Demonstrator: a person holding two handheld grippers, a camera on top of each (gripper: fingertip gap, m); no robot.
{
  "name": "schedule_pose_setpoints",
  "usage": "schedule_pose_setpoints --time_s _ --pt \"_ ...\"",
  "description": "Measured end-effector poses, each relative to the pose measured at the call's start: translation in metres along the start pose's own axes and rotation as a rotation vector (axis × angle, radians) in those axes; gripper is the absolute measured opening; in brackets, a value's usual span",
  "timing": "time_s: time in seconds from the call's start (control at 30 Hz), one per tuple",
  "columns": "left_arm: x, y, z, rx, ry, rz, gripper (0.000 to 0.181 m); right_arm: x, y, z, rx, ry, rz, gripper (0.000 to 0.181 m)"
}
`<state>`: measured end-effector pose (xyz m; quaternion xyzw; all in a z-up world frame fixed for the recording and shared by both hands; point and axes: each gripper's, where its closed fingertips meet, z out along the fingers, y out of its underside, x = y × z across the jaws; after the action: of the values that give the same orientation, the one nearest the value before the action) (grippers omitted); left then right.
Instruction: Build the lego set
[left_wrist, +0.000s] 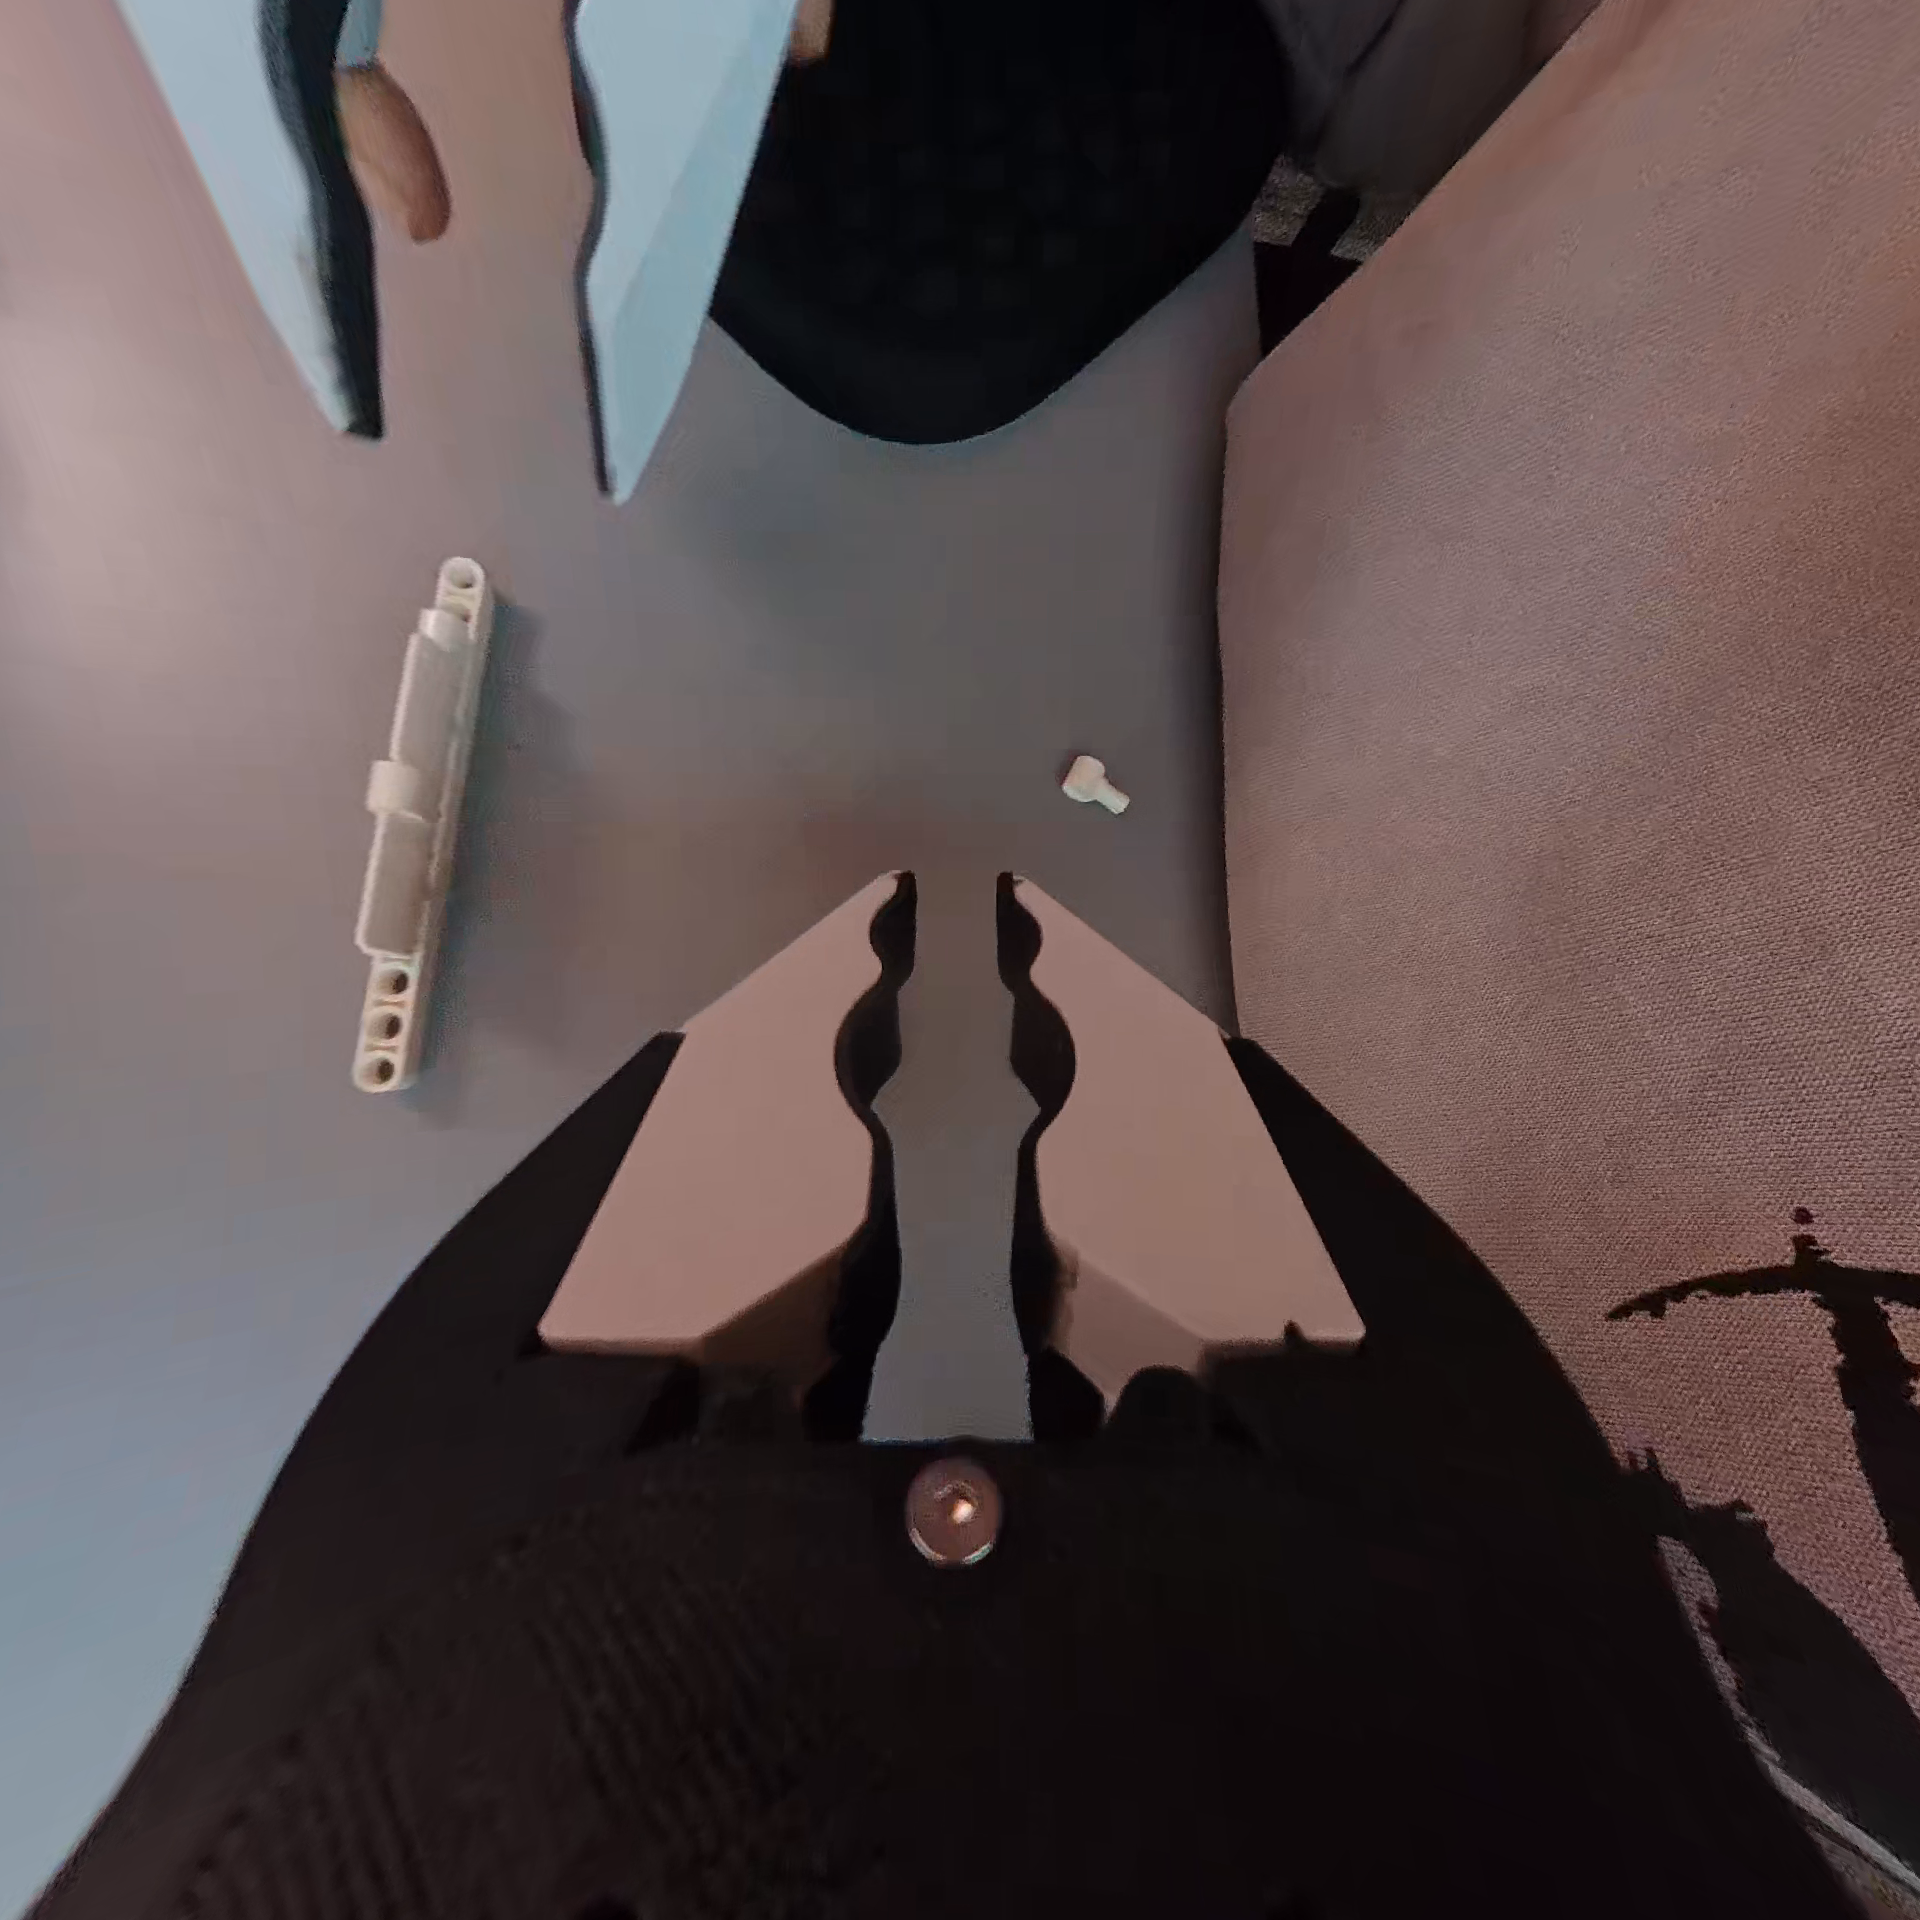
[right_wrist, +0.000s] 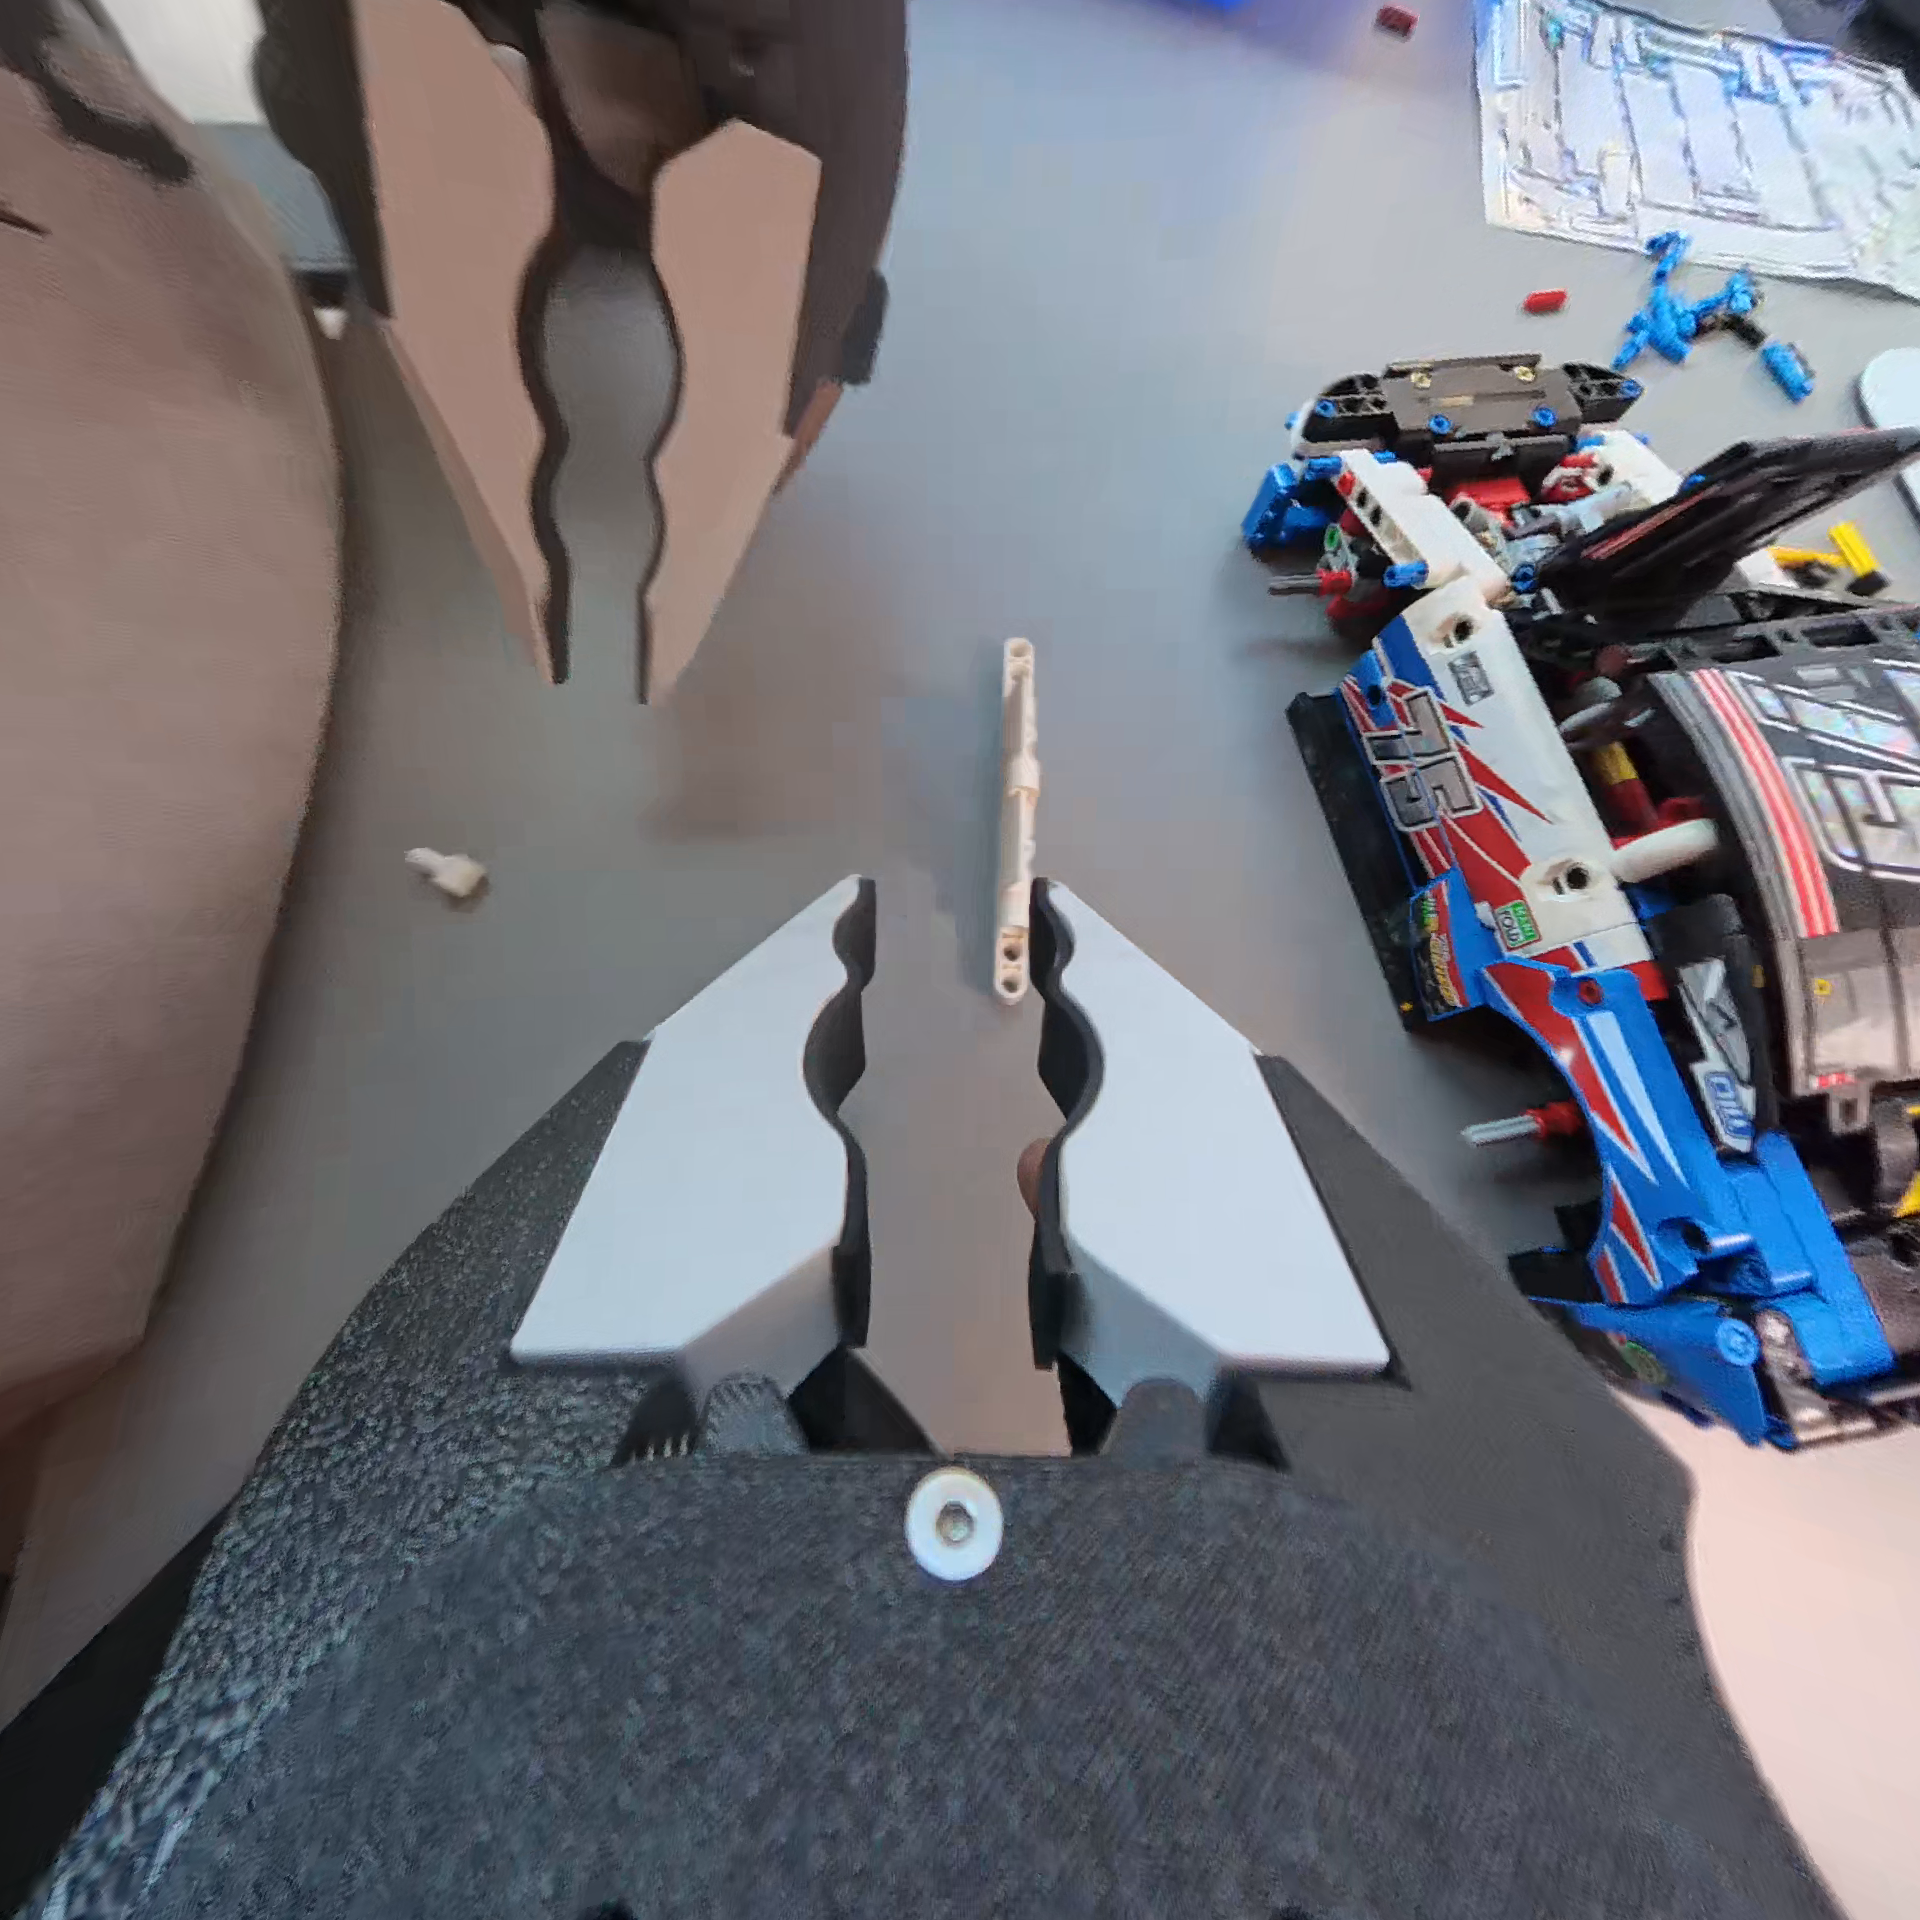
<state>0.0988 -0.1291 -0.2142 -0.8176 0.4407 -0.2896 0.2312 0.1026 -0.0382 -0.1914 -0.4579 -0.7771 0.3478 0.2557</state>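
Observation:
A white beam assembly (left_wrist: 421, 831) lies flat on the grey table, left of my left gripper (left_wrist: 956, 883), which is open and empty above the table. A small white pin (left_wrist: 1094, 784) lies just right of its tips. My right gripper (right_wrist: 951, 894) is open and empty, its right fingertip close beside the near end of the white beam assembly (right_wrist: 1016, 821). The small white pin (right_wrist: 449, 871) lies to the left. The left gripper (right_wrist: 603, 681) hangs open at upper left. The right gripper (left_wrist: 488, 457) shows open at top left. A partly built blue, white and red car (right_wrist: 1621, 831) stands at right.
Instruction pages (right_wrist: 1704, 135) lie at the back right with loose blue parts (right_wrist: 1683, 322) and small red pieces (right_wrist: 1545, 300) near them. A person's clothed body (left_wrist: 1579, 831) fills the right of the left wrist view, and a dark chair seat (left_wrist: 977, 229) sits beyond the table edge.

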Motion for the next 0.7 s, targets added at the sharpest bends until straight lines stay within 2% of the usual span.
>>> schedule_pose_setpoints --time_s 0.03,0.17,0.23,0.33,0.43,0.53,0.7 --pt "0.003 0.002 0.002 0.017 0.004 -0.012 0.015 -0.015 0.000 -0.006 -0.001 -0.045 -0.008 0.026" --pt "0.011 0.006 0.003 0.123 0.035 -0.075 0.016 -0.093 0.009 0.004 -0.055 -0.242 -0.092 0.025" --pt "0.014 0.004 0.003 0.174 0.059 -0.103 0.017 -0.112 0.017 0.019 -0.109 -0.252 -0.160 0.025" --pt "0.020 0.001 0.002 0.216 0.071 -0.109 0.018 -0.117 0.019 0.036 -0.155 -0.238 -0.175 0.023" --pt "0.023 0.004 0.002 0.214 0.044 -0.113 0.017 -0.121 0.016 0.040 -0.184 -0.252 -0.199 0.006" --pt "0.028 0.007 0.004 0.230 0.070 -0.181 0.017 -0.121 0.011 0.042 -0.187 -0.243 -0.245 0.005" --pt "0.032 -0.004 0.000 0.344 0.188 -0.348 0.020 -0.111 -0.027 0.034 -0.080 -0.131 -0.422 0.004"
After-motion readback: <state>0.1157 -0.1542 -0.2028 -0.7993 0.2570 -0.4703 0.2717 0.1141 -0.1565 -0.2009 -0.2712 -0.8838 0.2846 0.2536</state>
